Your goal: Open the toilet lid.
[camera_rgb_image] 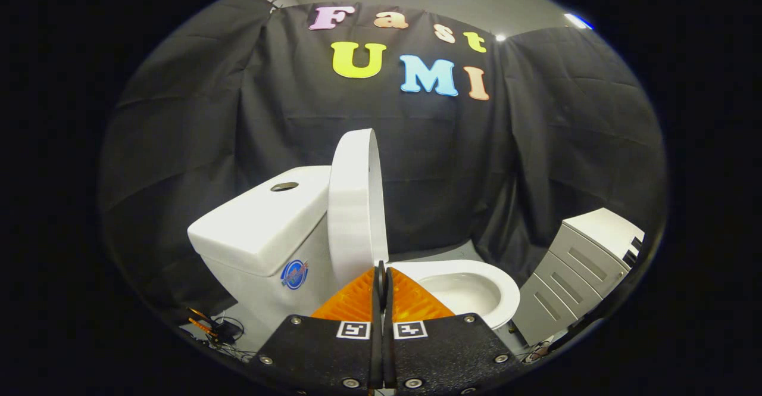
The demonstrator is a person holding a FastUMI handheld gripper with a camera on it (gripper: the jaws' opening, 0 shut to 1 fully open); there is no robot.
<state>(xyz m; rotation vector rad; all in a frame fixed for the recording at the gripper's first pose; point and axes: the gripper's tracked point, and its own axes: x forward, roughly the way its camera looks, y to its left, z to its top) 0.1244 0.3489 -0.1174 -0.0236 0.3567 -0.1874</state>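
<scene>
Hand-held gripper [381, 274] pressed together, pinching nothing.
Toilet lid [356, 205] stands upright against my tank [262, 223]; bowl [476, 292] just beyond my fingertips.

Lid [356, 205] upright between tank [262, 229] and bowl [476, 292], beyond the gripper [381, 274].

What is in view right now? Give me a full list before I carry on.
toilet lid: one, white, standing upright against the tank, just beyond the fingers
tank: one, white, behind the lid, hole on top
toilet bowl: one, white, uncovered, ahead of the fingers
drawer cabinet: one, grey, beside the bowl, far side from the tank
cables: a small dark tangle on the floor by the tank's base
hand-held gripper: one, fingers closed together, holding nothing, tips in front of the lid's lower edge
</scene>
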